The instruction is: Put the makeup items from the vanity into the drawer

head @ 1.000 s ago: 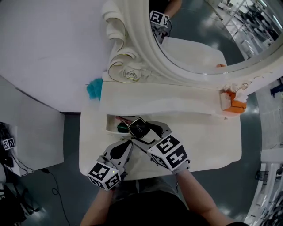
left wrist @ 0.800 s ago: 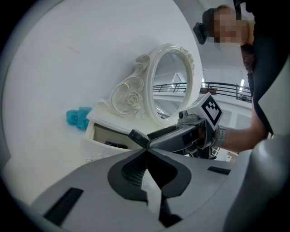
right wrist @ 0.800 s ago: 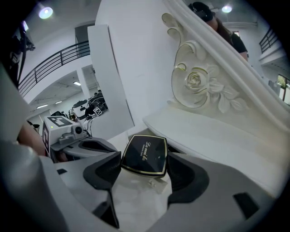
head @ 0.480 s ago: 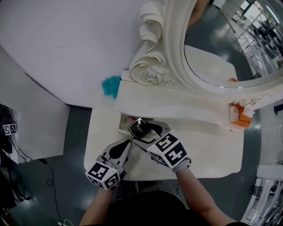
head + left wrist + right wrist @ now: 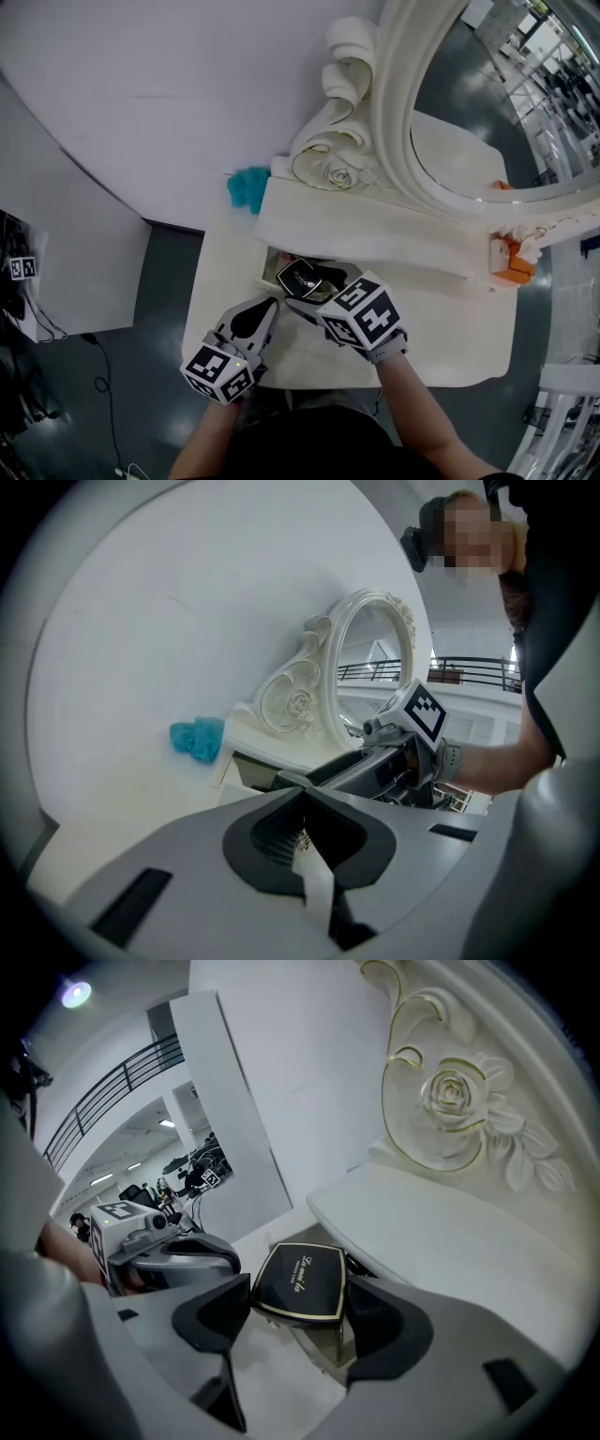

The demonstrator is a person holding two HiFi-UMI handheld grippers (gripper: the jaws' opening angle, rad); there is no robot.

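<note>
1. In the head view, the right claw (image 5: 309,289) was pinching a black compact (image 5: 302,276) over the open drawer (image 5: 273,265). The drawer sat under the left end of the shelf (image 5: 375,230), toward the desk's (image 5: 450,328) left edge.
2. The left claw (image 5: 266,306) lay just left of the right one, near the front edge, and pointed at the drawer.
3. A teal tuft (image 5: 247,188) sat by the back left corner, an orange box (image 5: 512,264) by the right edge, and the mirror (image 5: 469,122) stood along the back.
4. In the left gripper view, the left claw (image 5: 305,794) had its jaws pressed together at the tips with nothing between them.
5. Past it, the right claw (image 5: 361,772) reached toward the drawer (image 5: 251,769). The tuft (image 5: 197,740) lay to the left and the mirror (image 5: 370,663) stood behind.
6. In the right gripper view, the right claw (image 5: 300,1293) gripped the compact (image 5: 302,1279) by its two sides. The gold-rimmed lid faced up and tilted slightly.
7. The drawer (image 5: 321,1346) showed right under the compact, but I could not tell whether the two touched.
8. The left claw (image 5: 202,1258) sat to the left, and a carved rose (image 5: 452,1101) stood above the shelf (image 5: 441,1251).
</note>
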